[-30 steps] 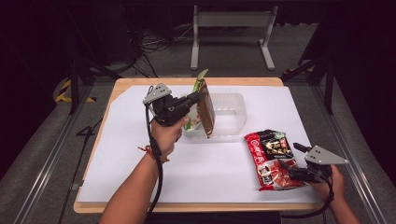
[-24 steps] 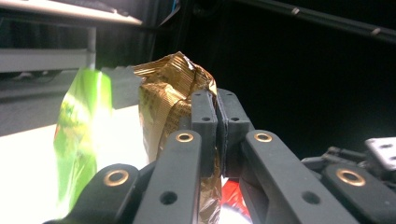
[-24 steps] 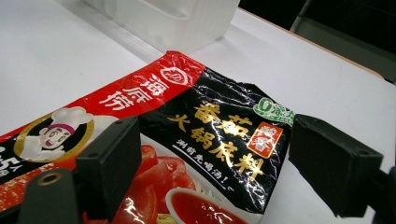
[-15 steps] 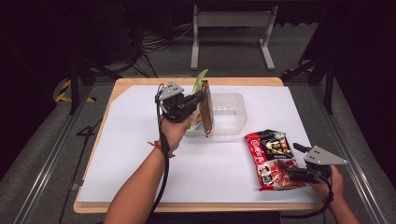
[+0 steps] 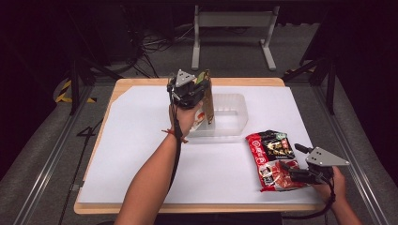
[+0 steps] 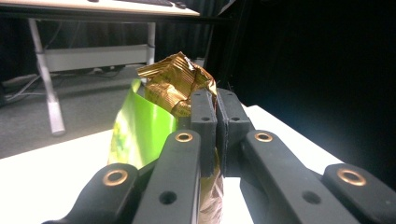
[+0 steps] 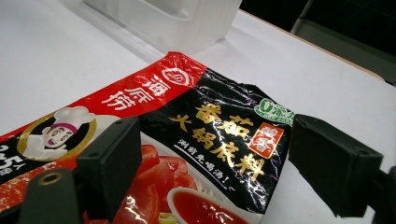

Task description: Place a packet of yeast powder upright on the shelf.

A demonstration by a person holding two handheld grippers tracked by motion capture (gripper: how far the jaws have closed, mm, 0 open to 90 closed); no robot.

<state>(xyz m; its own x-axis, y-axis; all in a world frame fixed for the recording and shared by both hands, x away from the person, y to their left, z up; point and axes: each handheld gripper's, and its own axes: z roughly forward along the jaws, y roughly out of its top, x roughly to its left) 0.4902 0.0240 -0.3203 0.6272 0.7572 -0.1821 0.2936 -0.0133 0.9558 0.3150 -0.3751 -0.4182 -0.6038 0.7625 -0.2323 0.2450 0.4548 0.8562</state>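
My left gripper [image 5: 201, 88] is shut on a gold and green snack bag [image 5: 206, 101], holding it upright over the left end of a clear plastic tub [image 5: 234, 115]. In the left gripper view the jaws pinch the crinkled gold top of the bag [image 6: 175, 81], close to my left gripper [image 6: 217, 116] tips. A red and black soup-base packet [image 5: 272, 157] lies flat on the white sheet at the right. My right gripper [image 5: 290, 169] stands open at the packet's near right edge. In the right gripper view the packet [image 7: 196, 135] lies between the spread jaws of my right gripper [image 7: 219, 158].
A white sheet [image 5: 141, 140] covers the wooden table [image 5: 122, 89]. A metal stand [image 5: 234, 18] is on the floor beyond the far edge. The tub's corner [image 7: 187, 18] sits just past the packet in the right gripper view.
My left gripper has carried the snack bag a little to the right and farther over the tub. The right gripper and the packet have stayed put.
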